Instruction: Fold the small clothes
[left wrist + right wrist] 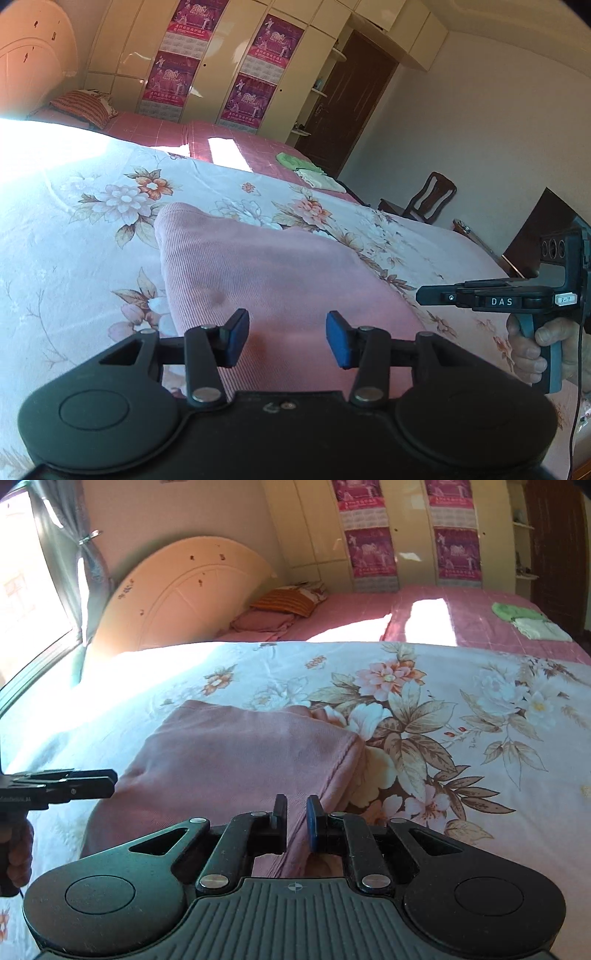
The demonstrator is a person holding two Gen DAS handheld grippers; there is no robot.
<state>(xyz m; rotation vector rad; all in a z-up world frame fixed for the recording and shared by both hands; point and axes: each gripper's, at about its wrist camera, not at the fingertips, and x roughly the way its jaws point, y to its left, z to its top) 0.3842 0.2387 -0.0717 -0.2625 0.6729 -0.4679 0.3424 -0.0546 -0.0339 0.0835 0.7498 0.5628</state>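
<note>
A pink ribbed garment (277, 266) (240, 753) lies folded on the floral bedsheet (92, 229) (461, 738). My left gripper (288, 338) hovers over its near part with the blue pads (236, 338) wide apart and nothing pinched between them; in the right wrist view the left gripper (112, 779) points in from the left, with no cloth hanging from it. My right gripper (297, 814) sits over the garment's near right edge with its jaws almost together and only a thin slit between them. In the left wrist view the right gripper (419, 295) is just off that edge, carrying nothing.
A green cloth (295, 160) (511, 611) and a folded white one (323, 181) (539, 627) lie on the far pink bed. A striped pillow (288, 602) rests by the headboard (177, 590). A wooden chair (428, 199) and a dark door (351, 103) stand past the bed. A hand (532, 350) grips the right handle.
</note>
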